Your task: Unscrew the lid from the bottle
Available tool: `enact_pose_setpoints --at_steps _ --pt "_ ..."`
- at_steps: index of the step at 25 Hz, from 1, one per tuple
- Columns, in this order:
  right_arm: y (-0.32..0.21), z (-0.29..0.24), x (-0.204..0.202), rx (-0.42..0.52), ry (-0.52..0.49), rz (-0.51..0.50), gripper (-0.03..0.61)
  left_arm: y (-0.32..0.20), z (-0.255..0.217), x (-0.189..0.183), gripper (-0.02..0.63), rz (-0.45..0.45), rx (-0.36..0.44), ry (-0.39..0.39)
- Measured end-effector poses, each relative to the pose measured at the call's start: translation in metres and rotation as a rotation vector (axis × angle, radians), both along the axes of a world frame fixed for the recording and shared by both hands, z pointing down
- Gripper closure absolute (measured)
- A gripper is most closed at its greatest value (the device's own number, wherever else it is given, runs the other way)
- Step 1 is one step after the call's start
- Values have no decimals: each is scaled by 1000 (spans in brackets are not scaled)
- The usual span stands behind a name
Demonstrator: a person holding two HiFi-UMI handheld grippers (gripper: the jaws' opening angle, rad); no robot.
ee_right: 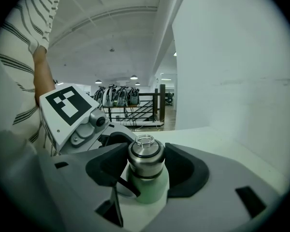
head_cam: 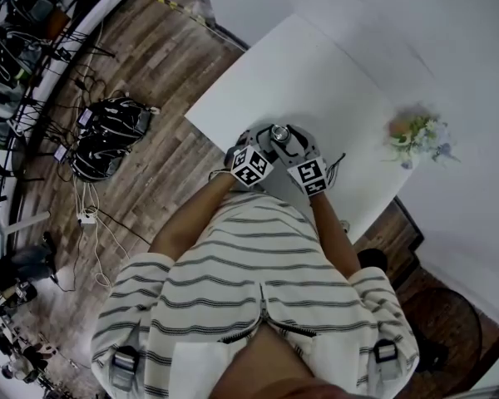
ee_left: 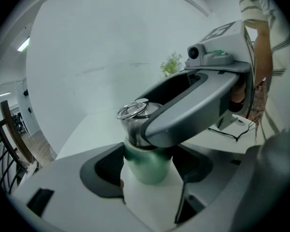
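A green bottle (ee_left: 147, 164) with a steel lid (ee_right: 146, 157) stands on the white table (head_cam: 316, 81), near its front edge. The lid carries a small ring (ee_left: 132, 110) on top. My left gripper (ee_left: 147, 167) is shut on the bottle's green body, pads on both sides. My right gripper (ee_right: 146, 161) comes in from the other side, higher up, and its pads hug the steel lid with no gap showing. In the head view both grippers, left (head_cam: 266, 146) and right (head_cam: 293, 146), meet at the bottle (head_cam: 280, 135).
A small bunch of flowers (head_cam: 417, 136) lies on the table to the right. A thin black cable (ee_left: 227, 132) runs over the table behind the right gripper. Bags and cables (head_cam: 108, 135) sit on the wooden floor at the left. A white wall stands behind the table.
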State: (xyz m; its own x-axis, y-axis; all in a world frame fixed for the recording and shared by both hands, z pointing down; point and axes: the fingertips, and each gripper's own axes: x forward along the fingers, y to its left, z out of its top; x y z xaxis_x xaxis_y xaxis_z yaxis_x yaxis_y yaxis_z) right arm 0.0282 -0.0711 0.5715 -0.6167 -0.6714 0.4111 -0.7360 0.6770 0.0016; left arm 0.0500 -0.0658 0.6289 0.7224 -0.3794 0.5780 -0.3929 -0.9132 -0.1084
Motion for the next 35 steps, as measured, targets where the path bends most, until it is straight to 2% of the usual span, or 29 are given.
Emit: enact_pose_setpoints --at_steps 9,17,20,26,31,35 --pt "5 -8 2 -15 -35 -267 337 0 1 1 304 3 0 4" --pt "7 -27 -1 12 -59 -310 337 0 0 0 304 6 2 8" --pt "7 -33 1 18 -66 -288 336 0 -1 0 302 8 0 14" --pt "5 -48 12 33 -108 -179 336 -1 -6 -1 295 7 -28 47" --pt "6 -61 23 45 -171 -69 336 -2 -19 -7 295 -28 -15 72" --pt "9 -71 29 64 -191 13 336 2 -34 -15 325 -77 -19 122"
